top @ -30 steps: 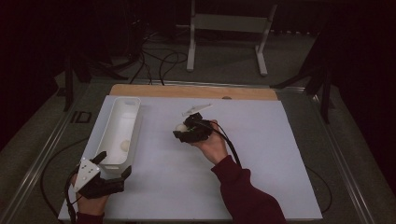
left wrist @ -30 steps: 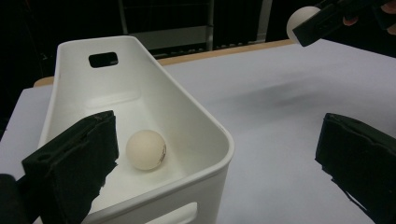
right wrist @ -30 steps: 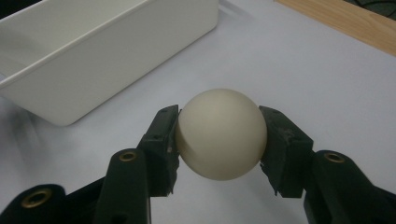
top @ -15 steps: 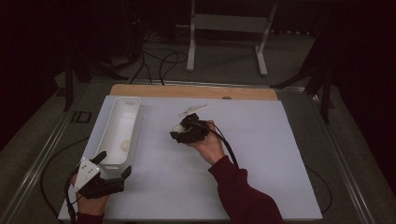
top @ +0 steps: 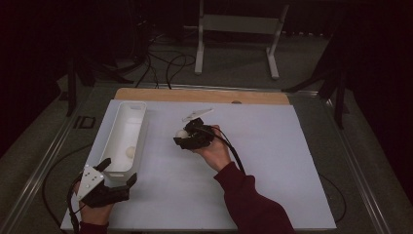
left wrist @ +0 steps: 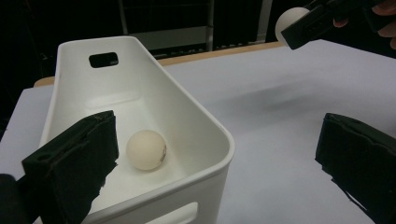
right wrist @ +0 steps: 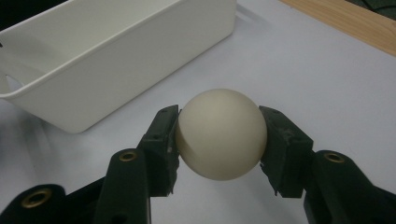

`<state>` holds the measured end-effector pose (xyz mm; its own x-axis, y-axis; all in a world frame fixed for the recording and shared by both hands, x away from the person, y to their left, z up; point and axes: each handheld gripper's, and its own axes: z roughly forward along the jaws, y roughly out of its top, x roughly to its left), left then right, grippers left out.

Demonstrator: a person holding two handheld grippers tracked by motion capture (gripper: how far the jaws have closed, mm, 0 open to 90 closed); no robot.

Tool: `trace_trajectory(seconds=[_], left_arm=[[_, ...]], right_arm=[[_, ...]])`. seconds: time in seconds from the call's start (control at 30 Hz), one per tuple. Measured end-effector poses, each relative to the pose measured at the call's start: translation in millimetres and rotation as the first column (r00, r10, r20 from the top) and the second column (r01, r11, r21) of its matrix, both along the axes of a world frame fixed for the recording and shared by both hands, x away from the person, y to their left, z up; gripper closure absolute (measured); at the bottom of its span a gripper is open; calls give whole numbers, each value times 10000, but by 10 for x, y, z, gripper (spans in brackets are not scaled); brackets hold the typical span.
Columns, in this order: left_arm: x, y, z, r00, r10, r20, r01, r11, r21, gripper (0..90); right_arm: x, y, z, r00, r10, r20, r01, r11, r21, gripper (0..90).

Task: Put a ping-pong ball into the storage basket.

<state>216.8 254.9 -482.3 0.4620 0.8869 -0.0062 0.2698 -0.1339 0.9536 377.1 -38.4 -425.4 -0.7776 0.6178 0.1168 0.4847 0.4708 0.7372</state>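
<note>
I've got the right gripper [right wrist: 219,135] clamped on the pale ball [right wrist: 220,134] above mid-table, clear for carrying to the white bin [top: 127,127] along the left edge — the left gripper [top: 119,171], jaws wide and empty, brackets its near end.

A white stand [top: 239,29] rises from the floor beyond the tabletop's [top: 302,161] far edge, black cables [top: 165,66] coiling left of it. A wooden strip [top: 204,95] lines that far edge.
</note>
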Motion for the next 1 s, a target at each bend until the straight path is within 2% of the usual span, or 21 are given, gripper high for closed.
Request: trace_trajectory(seconds=[1.0], left_arm=[[-5,11,5,10000,21,15,-20,10000,-22,1]], right_arm=[[16,221,25,9996,274,80,-274,9996,29,504]])
